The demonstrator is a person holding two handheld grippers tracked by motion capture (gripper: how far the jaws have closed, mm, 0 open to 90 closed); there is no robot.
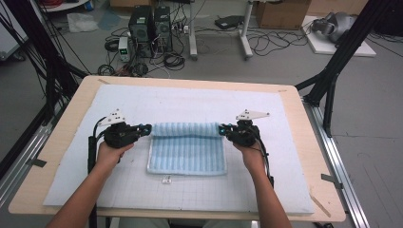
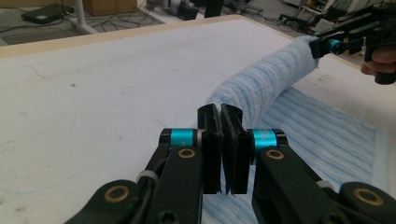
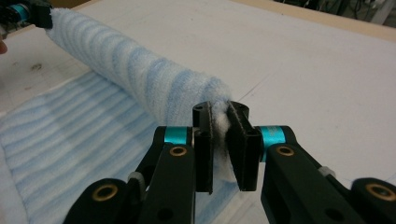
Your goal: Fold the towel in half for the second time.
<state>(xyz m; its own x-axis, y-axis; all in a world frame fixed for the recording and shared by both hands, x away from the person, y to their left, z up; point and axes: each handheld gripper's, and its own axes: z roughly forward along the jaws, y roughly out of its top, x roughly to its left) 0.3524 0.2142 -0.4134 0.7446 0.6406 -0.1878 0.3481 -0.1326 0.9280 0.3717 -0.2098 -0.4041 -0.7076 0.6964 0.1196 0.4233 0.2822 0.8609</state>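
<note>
A light blue striped towel (image 1: 187,152) lies on the white mat, its far part curled into a roll (image 1: 186,129) that runs left to right. My left gripper (image 1: 148,128) pinches the roll's left end, and in the left gripper view its jaws (image 2: 219,110) stand pressed together right at the end of the towel (image 2: 266,84). My right gripper (image 1: 221,129) is shut on the right end, with white towel fluff squeezed between its jaws (image 3: 220,109). The roll (image 3: 130,70) is held slightly off the flat part. Each gripper view shows the other gripper far off (image 2: 318,46) (image 3: 41,14).
A white gridded mat (image 1: 266,156) covers the wooden table (image 1: 313,156). A small pale object (image 1: 166,180) lies on the mat just in front of the towel. Computer towers (image 1: 149,28), cables and black frame legs (image 1: 332,71) stand on the floor beyond.
</note>
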